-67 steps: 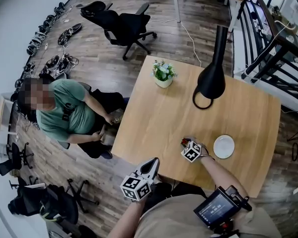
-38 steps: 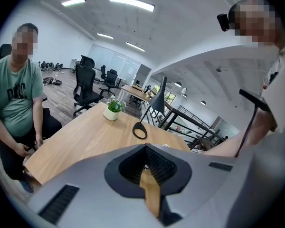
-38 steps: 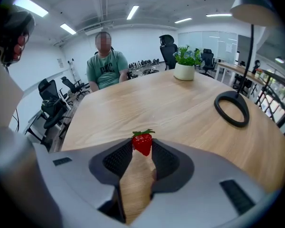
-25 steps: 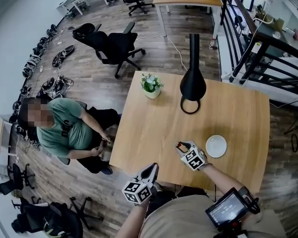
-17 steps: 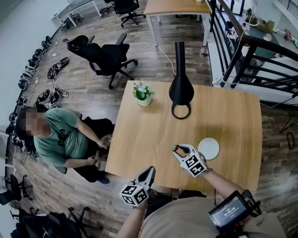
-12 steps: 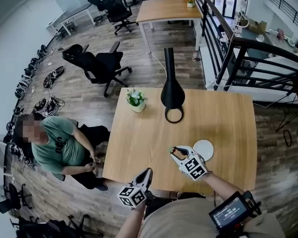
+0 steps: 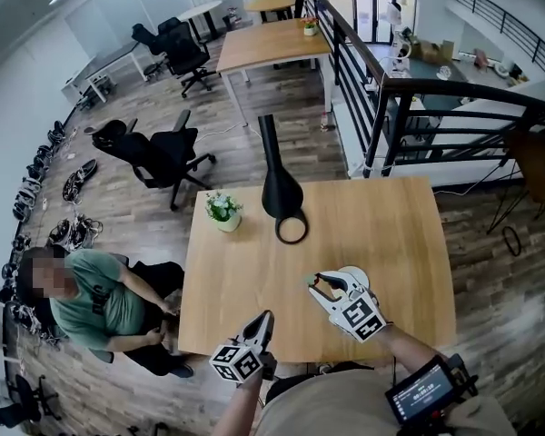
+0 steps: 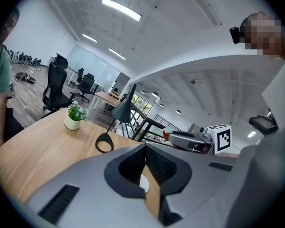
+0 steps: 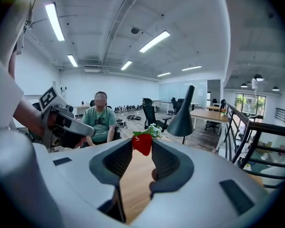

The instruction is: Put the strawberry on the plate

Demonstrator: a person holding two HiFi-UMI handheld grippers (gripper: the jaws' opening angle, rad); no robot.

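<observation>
the right gripper (image 9: 143, 152) has its jaws partway apart and clamped on the strawberry (image 9: 142, 143), which is red with green leaves on top and pinched at the jaw tips in the centre of the right gripper view. in the head view it is at lower centre, over the wooden table (image 7: 381, 216), with the white plate (image 7: 356, 272) showing just behind it. the left gripper (image 8: 145, 147) has its jaws pressed together on nothing, by the table's lower edge.
</observation>
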